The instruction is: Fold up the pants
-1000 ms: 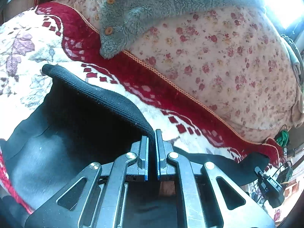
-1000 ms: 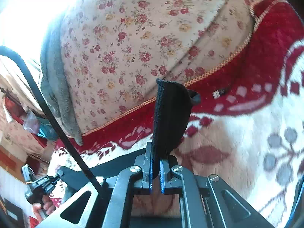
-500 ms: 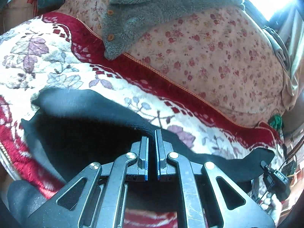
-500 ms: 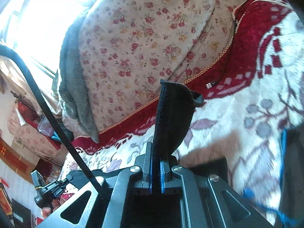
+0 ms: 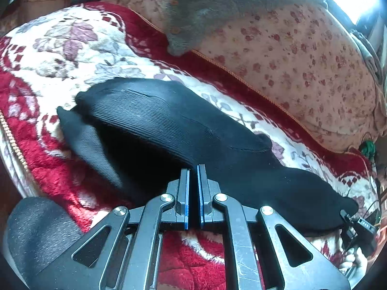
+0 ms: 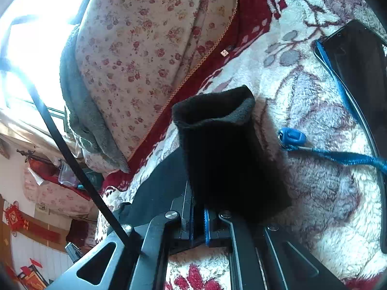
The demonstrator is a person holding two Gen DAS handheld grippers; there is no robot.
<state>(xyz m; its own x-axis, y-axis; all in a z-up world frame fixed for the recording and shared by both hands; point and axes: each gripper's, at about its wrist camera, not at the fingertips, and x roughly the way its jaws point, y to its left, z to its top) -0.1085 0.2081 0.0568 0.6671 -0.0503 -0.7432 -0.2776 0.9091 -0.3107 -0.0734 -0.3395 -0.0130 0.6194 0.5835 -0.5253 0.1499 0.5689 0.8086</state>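
Note:
The black knit pants [image 5: 169, 125] lie across the red and white floral blanket [image 5: 72, 55], one layer folded over another. My left gripper [image 5: 192, 169] is shut on the near edge of the pants, low over the blanket. My right gripper [image 6: 198, 207] is shut on the other end of the pants [image 6: 225, 159], whose open black cuff stands up in front of the fingers and droops to the right. The far end of the pants and the other gripper [image 5: 358, 232] show at the left wrist view's lower right.
A floral quilt roll [image 5: 302, 55] with a grey fleece garment [image 5: 217, 4] on it lies behind the blanket. A black phone [image 6: 355, 55] and a blue cord [image 6: 338, 157] lie on the blanket to the right of my right gripper. The bed edge [image 5: 14, 145] is at left.
Both grippers have come down and forward with the pants, laying the held layer over the lower one. The cuff in my right gripper has slumped open, and a phone and cord have come into view.

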